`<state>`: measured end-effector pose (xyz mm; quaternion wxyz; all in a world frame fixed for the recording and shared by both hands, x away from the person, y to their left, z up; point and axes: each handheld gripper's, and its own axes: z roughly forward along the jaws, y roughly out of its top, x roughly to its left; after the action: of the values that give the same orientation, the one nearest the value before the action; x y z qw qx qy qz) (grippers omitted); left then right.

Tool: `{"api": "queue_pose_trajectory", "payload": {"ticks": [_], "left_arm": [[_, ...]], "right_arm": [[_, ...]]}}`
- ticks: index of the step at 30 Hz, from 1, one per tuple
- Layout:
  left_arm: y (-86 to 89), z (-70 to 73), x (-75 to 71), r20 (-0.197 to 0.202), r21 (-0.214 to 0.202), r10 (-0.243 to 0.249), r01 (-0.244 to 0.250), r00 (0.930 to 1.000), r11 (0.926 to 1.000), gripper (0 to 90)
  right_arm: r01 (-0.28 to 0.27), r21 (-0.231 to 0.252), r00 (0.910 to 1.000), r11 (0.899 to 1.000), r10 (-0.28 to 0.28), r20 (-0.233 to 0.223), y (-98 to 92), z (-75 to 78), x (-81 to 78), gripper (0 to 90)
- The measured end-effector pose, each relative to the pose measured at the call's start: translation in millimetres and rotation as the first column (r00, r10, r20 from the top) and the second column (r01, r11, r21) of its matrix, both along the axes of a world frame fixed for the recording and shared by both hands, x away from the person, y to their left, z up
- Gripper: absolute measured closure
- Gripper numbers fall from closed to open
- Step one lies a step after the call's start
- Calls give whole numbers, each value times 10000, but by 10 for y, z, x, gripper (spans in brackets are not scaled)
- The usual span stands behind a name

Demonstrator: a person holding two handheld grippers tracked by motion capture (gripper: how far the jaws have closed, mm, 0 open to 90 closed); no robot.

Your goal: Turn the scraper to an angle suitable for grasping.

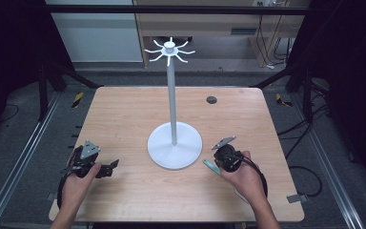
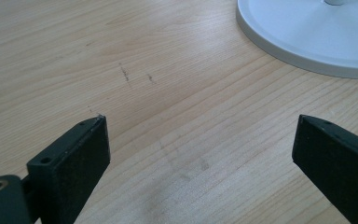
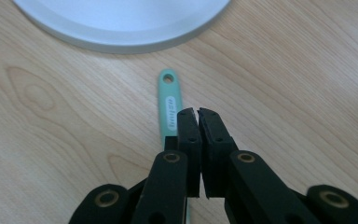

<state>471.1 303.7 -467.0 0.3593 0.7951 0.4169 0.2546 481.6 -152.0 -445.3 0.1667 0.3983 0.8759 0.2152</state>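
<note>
A white hook stand rises from a round base in the middle of the wooden table, with a ring of bare hooks at its top. A teal utensil handle with a hang hole lies on the wood in front of the base, pointing at it. My right gripper is shut, pad against pad, right beside and above that handle; the handle runs under its left jaw, and I cannot tell whether it is gripped. My left gripper stands open over bare wood, left of the base.
A black round grommet sits in the table's far right part. Something white peeks out under the right wrist. Dark frame posts and cables ring the table. My left gripper rests near the front left edge.
</note>
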Motion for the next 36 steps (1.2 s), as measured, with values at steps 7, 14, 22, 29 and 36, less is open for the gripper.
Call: {"api": "queue_pose_trajectory", "payload": {"ticks": [7, 14, 22, 29, 36], "left_arm": [[15, 10, -17, 13, -69, 4, -4, 10000, 10000, 37], [39, 11, 7, -15, 16, 158, -158, 9999, 9999, 37], [45, 9, -13, 7, -9, 209, -209, 9998, 9998, 36], [39, 5, -11, 7, -7, 199, -199, 9998, 9998, 36], [39, -1, -13, 35, 31, 190, -190, 9998, 9998, 37]], "right_arm": [[-183, -249, 9996, 9995, 178, -239, 83, 49, 41, 765], [-336, -454, 9983, 9984, 313, -494, 109, 104, 121, 613], [-506, -472, 9945, 9976, 460, -944, 117, 149, 166, 566], [-669, -639, 9897, 9957, 582, -1307, 135, 125, 194, 565], [-755, -615, 9841, 9952, 645, -1655, 176, 82, 240, 584]]}}
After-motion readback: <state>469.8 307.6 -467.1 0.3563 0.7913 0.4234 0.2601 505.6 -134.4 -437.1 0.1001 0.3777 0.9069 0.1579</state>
